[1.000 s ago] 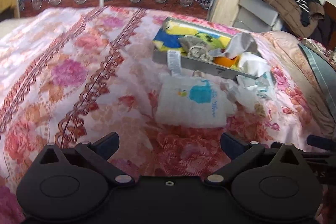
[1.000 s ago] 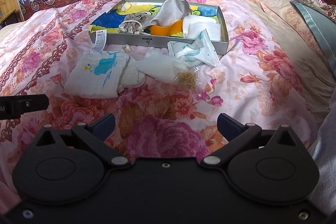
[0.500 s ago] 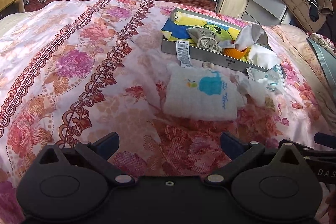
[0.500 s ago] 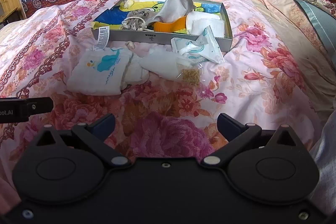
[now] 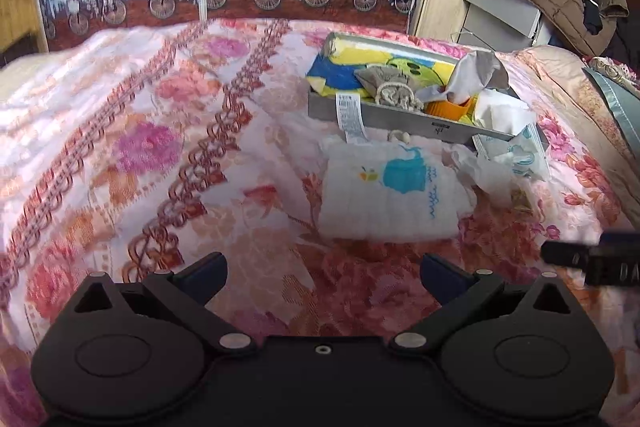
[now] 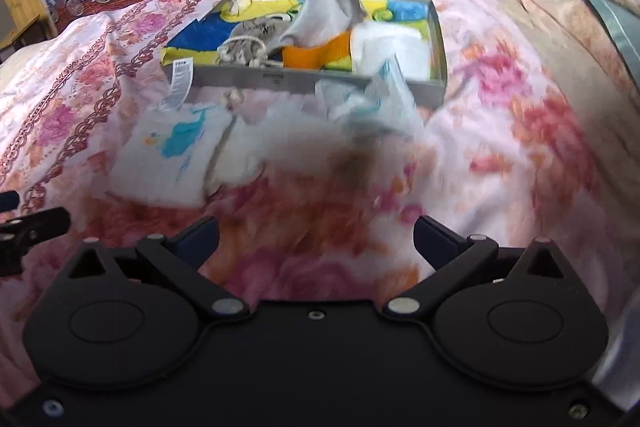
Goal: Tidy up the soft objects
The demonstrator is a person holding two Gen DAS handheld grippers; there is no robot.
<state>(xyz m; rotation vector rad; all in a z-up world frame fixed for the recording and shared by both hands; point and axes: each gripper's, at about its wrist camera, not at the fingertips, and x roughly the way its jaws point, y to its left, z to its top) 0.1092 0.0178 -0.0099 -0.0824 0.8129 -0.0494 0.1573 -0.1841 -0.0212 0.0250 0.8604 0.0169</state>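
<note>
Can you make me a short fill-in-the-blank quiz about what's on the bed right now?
1. The white cloth in front of the grey tray has a ____ whale printed on it.
2. Both the left claw and the right claw are ____, holding nothing.
3. The orange item lies ____ the tray.

Answers: blue; open; inside
</note>
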